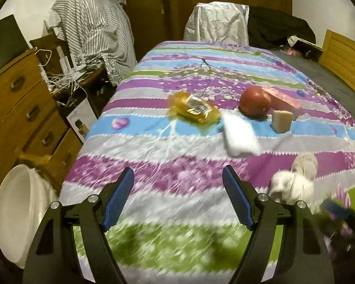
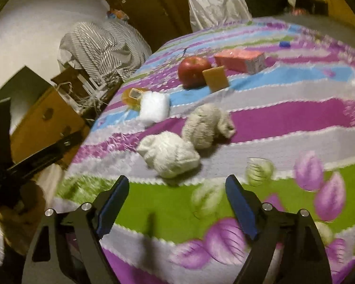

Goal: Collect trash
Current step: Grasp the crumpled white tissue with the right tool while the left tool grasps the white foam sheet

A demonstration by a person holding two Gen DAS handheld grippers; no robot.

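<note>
Trash lies on a bed with a flowered cover [image 1: 168, 151]. A yellow wrapper [image 1: 194, 110] and a white packet [image 1: 240, 136] sit mid-bed, ahead of my left gripper [image 1: 177, 172], which is open and holds nothing. Two crumpled white wads [image 1: 293, 184] lie to its right. In the right wrist view the white wad [image 2: 170, 153] and a greyer wad [image 2: 205, 127] lie just beyond my right gripper [image 2: 177, 179], open and holding nothing. The white packet [image 2: 153, 107] and yellow wrapper [image 2: 132, 95] lie farther left.
A red apple [image 1: 254, 105], a tan block [image 1: 281, 120] and a pink box [image 1: 284, 98] sit farther back. A white bin [image 1: 18, 215] stands on the floor left of the bed, beside a wooden dresser [image 1: 23, 108]. Draped chairs and cables crowd the far left.
</note>
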